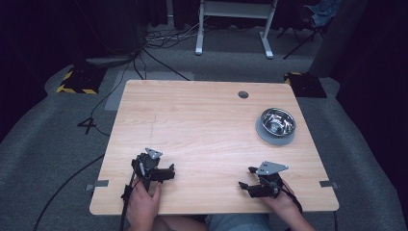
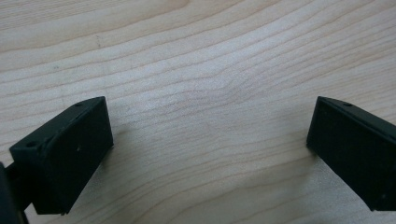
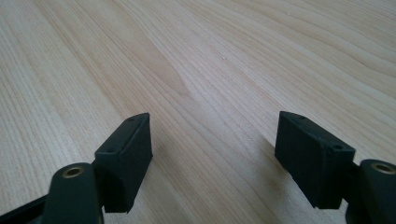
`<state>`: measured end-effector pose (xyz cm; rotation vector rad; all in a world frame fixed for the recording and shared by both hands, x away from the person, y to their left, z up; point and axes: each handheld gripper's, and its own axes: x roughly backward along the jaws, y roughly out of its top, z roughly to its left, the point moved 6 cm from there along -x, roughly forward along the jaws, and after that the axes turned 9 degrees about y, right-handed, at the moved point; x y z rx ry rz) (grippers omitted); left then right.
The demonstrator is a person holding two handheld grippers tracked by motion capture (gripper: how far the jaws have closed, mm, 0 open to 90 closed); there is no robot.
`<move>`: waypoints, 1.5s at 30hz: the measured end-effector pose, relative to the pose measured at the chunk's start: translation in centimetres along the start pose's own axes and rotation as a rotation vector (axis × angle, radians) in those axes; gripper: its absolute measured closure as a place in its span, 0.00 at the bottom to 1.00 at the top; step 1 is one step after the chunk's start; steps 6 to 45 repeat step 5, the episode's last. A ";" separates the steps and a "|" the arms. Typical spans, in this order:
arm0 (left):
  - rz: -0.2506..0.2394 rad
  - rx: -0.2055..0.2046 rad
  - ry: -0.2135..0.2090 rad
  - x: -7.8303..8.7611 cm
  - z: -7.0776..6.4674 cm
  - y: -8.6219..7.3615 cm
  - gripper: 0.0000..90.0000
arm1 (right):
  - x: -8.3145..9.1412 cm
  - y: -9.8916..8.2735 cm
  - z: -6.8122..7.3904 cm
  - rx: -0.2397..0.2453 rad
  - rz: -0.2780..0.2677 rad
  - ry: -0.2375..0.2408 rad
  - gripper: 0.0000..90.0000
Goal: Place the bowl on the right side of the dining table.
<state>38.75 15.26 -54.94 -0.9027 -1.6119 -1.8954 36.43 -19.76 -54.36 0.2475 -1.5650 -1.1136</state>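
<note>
I have both hands low at the near edge of the pale wood-grain table [image 1: 202, 120]. My left hand [image 1: 142, 204] wraps the handle of the black left gripper [image 1: 171, 171], which lies nearly level and points across toward the other one. My right hand [image 1: 284, 204] holds the black right gripper [image 1: 246, 178] the same way, pointing back at the left — the two face each other, well apart, with bare wood between them.

From the left gripper view the left gripper [image 2: 210, 144] has its jaws spread wide, nothing between them, only grain running under the tips. The right gripper view gives the same for the right gripper [image 3: 212, 154]: jaws wide apart, bare board between, and a long slant of table stretching ahead of them. Neither pair touches anything but perhaps the board itself — I cannot tell whether the tips rest on it.

The high view adds what the jaw cameras miss: a shiny round steel bowl [image 1: 277, 121] sitting on a flat grey round mat [image 1: 263, 134], up beyond the right gripper and slightly to its outer side, near the table's right edge. Farther still, a small dark round hole [image 1: 243, 94] lies near the far edge. The whole middle of the board ahead of both grippers is free.
</note>
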 end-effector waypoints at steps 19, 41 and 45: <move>0.000 -0.001 0.001 0.0 0.0 0.0 0.00 | 0.0 0.0 0.0 -0.002 0.001 -0.004 0.28; 0.000 -0.001 0.001 0.0 0.0 0.0 0.00 | 0.0 0.0 0.0 -0.002 0.001 -0.004 0.28; 0.000 -0.001 0.001 0.0 0.0 0.0 0.00 | 0.0 0.0 0.0 -0.002 0.001 -0.004 0.28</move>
